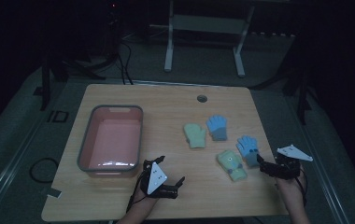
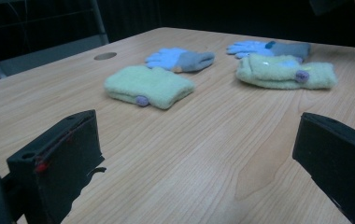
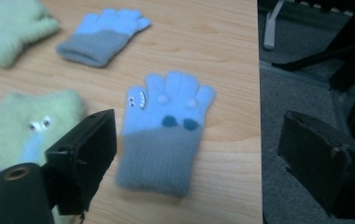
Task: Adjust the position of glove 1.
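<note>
Four small gloves lie on the right half of the wooden table (image 1: 166,100). A plain green mitten (image 1: 195,135) and a blue glove with a grey cuff (image 1: 217,127) sit farther back. Nearer lie a blue glove with a face (image 1: 248,150) and a green mitten with eyes (image 1: 231,164). My right gripper (image 1: 261,165) is open just right of the faced blue glove (image 3: 166,135), whose cuff lies between the jaws. Near the front edge, my left gripper (image 1: 172,169) is open and holds nothing. It faces the plain mitten (image 2: 150,86) and the green mitten with eyes (image 2: 285,72).
A pink basin with a grey rim (image 1: 112,140) stands empty on the left half of the table. A round cable hole (image 1: 202,98) sits near the far edge. The table's right edge (image 3: 259,93) runs close beside the faced blue glove, with dark floor beyond.
</note>
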Available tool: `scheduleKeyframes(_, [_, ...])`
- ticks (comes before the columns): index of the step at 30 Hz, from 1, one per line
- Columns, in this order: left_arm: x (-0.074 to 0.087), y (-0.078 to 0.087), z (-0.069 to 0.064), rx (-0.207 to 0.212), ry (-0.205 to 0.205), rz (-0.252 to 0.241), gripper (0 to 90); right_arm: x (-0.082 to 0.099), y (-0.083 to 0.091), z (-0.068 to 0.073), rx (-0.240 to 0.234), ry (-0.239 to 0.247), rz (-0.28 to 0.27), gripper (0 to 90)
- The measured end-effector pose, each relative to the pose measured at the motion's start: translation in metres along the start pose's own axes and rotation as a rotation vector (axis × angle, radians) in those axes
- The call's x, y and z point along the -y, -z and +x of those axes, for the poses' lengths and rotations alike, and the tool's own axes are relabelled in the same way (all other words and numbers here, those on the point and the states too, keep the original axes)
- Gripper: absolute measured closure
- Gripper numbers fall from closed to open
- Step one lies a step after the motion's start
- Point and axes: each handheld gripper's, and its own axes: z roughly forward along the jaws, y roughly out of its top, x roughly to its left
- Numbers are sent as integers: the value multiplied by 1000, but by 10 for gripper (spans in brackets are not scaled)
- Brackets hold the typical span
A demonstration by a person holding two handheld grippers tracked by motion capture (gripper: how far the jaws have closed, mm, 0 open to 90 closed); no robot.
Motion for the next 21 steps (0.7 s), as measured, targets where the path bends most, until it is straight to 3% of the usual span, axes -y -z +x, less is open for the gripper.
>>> scheduleKeyframes(2, [0,0,0,1,1,1,13,-7,1,-3,-45,-26,22,148])
scheduleKeyframes(6, [0,0,1,2,2,0,13,-19,1,-3,-59,-51,42,148])
scheduleKeyframes(8, [0,0,0,2,1,0,13,-25,3,-1,-33,-43,30,133])
scheduleKeyframes(11, [0,0,0,0,0,0,13,-33,6,2,-33,-31,9,112])
scheduleKeyframes(21, [0,0,0,0,-1,2,13,-62,6,21,-81,25,-12,112])
